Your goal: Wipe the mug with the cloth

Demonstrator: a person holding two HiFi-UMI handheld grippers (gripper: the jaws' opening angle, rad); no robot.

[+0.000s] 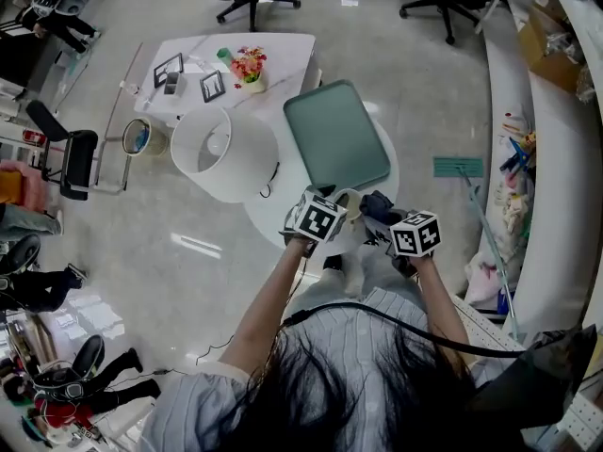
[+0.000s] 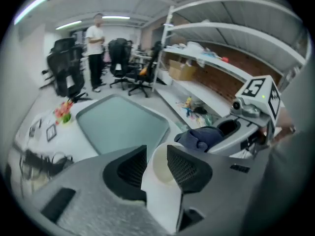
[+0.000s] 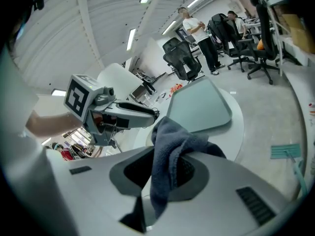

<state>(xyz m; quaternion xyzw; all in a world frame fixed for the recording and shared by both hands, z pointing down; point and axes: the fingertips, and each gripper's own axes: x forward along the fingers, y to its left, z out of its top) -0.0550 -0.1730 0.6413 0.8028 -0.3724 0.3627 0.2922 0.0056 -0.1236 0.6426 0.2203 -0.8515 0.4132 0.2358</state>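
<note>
Left gripper (image 2: 156,167): jaws clamped on the white mug (image 2: 160,195), one jaw inside the rim and one outside.

Right gripper (image 3: 165,173): jaws pinched on the dark blue cloth (image 3: 170,141), which bunches ahead of them and hangs below.

The cloth sits just right of the left gripper, near the mug rim. Contact cannot be confirmed.

A green tray (image 1: 334,135) lies on the bench (image 1: 268,215) ahead of both grippers.

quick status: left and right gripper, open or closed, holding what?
Left gripper: closed on the white mug.
Right gripper: closed on the dark blue cloth.
</note>
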